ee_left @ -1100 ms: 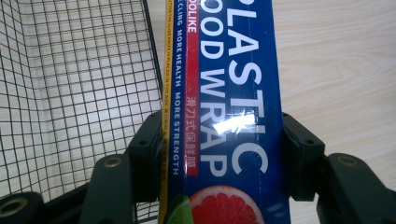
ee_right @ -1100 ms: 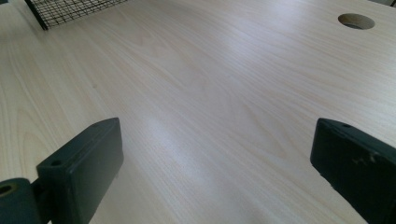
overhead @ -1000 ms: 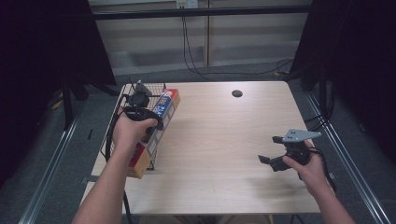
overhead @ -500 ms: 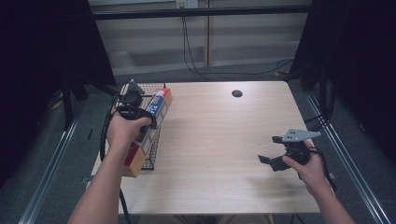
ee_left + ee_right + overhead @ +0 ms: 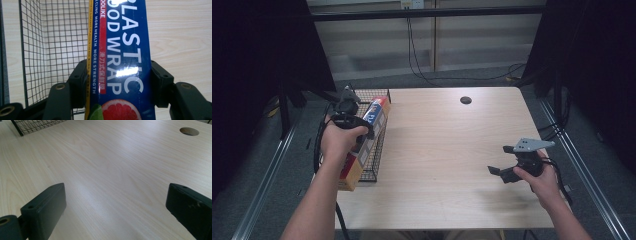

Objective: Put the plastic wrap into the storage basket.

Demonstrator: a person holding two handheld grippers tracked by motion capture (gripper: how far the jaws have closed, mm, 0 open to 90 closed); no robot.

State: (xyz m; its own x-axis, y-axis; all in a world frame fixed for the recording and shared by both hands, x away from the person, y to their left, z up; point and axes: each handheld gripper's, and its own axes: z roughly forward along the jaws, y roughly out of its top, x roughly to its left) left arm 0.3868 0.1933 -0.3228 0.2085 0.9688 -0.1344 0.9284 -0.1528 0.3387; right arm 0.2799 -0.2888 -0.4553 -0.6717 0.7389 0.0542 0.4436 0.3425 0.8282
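The left gripper (image 5: 346, 107), held in the left hand (image 5: 340, 141) on an outstretched forearm, has its jaws clamped on a long box (image 5: 121, 60), while the right gripper (image 5: 501, 162), in the right hand (image 5: 539, 177), sits low with jaws spread wide apart.

A long box of plastic food wrap (image 5: 120, 62) is showing a deep blue face with bold white lettering, a red strip carrying white characters, a yellow edge and a pink-red grapefruit slice beside a green leaf. The black wire basket (image 5: 52, 45) is displaying a fine square grid pattern. The table (image 5: 452, 145) is presenting a pale, light wood grain. The left gripper (image 5: 117, 82) and right gripper (image 5: 115, 212) are appearing in matte black, the right one topped by a grey plate (image 5: 532, 145).
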